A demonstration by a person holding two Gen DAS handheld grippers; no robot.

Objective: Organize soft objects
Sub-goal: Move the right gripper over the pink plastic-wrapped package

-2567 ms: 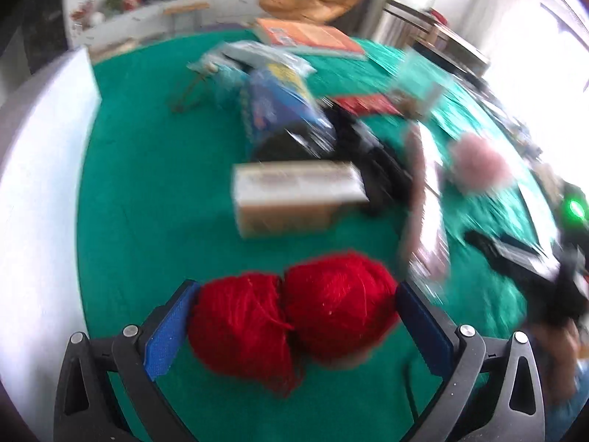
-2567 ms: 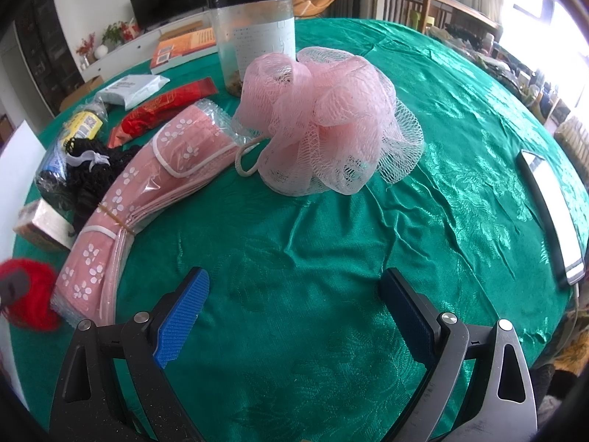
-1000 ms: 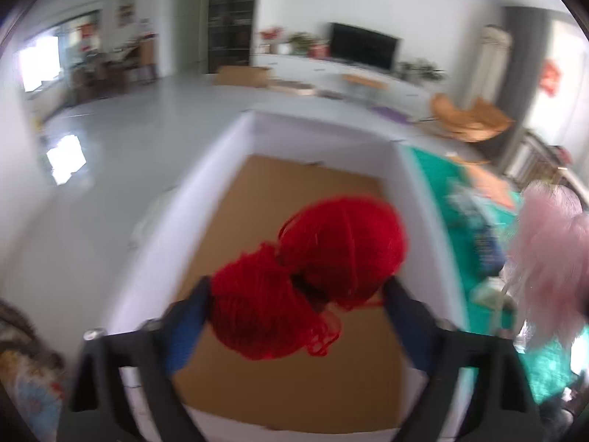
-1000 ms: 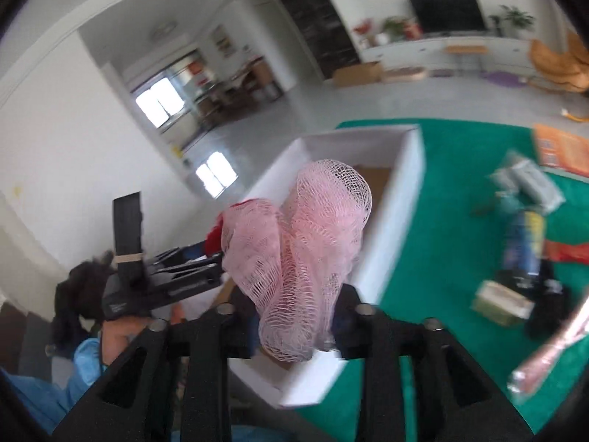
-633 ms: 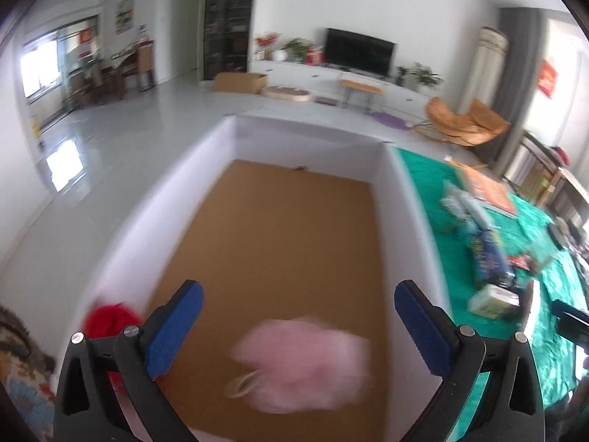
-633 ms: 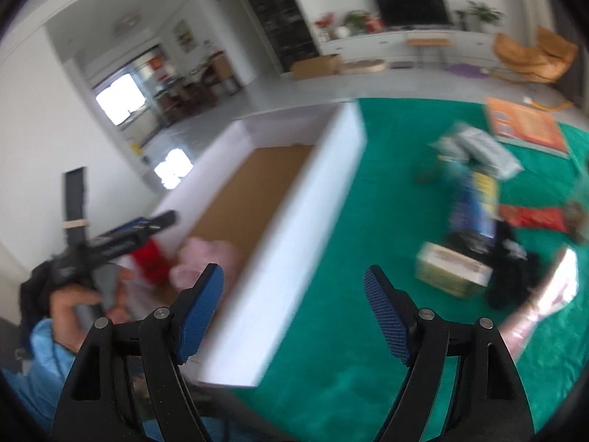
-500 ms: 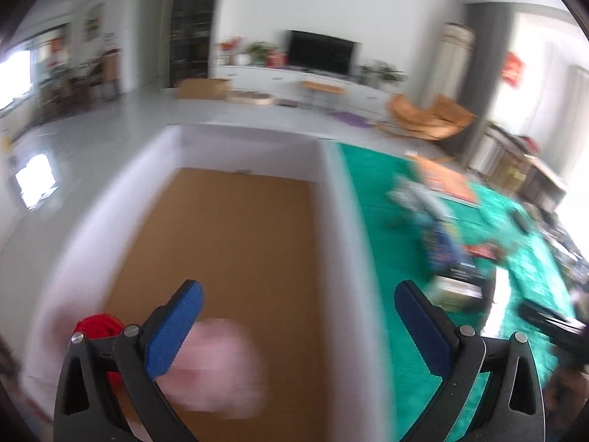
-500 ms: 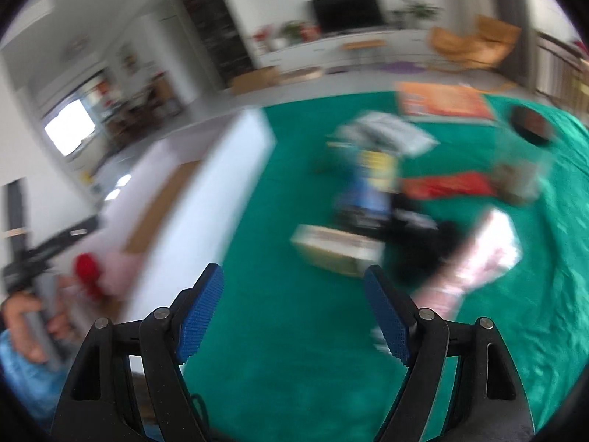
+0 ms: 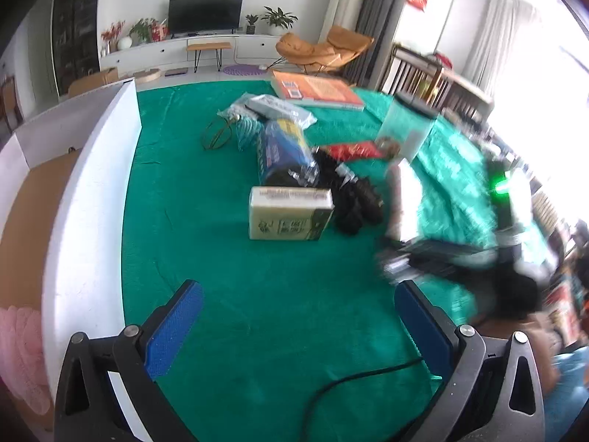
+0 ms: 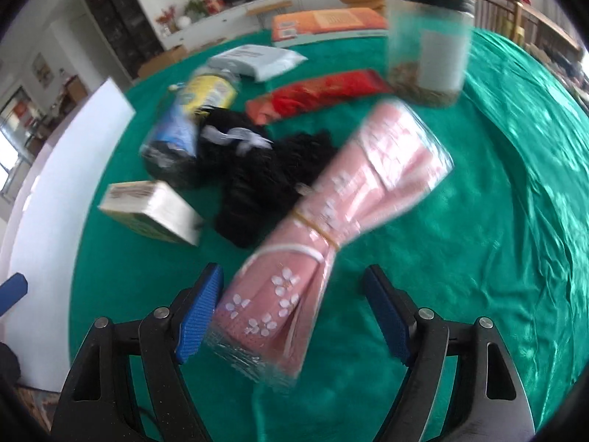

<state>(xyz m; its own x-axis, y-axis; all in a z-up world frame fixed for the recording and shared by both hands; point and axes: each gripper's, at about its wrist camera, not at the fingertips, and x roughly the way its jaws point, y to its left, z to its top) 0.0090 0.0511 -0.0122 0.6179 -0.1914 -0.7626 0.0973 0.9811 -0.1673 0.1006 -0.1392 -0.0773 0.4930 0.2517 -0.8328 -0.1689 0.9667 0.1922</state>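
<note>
A white-walled cardboard box [image 9: 88, 199] with pink mesh sponge [image 9: 18, 350] inside is being seen left of the left gripper [image 9: 298, 328], whose jaws are being kept wide apart, nothing between. Right gripper [image 10: 292, 313] jaws are being closed, pads not pressing; the pink flower-print fabric bundle in clear wrap [image 10: 331, 228] is being straddled at its near end on the green tablecloth [image 10: 478, 258].

My right gripper [image 10: 292, 307] hangs over the green tablecloth [image 10: 497, 221], its jaws closing a little around the near end of the pink flowered bundle in clear wrap [image 10: 331, 221], pads not touching it. Beyond lie black fluffy fabric [image 10: 265, 180], a small carton [image 10: 151, 211] and a clear jar [image 10: 427, 48].
</note>
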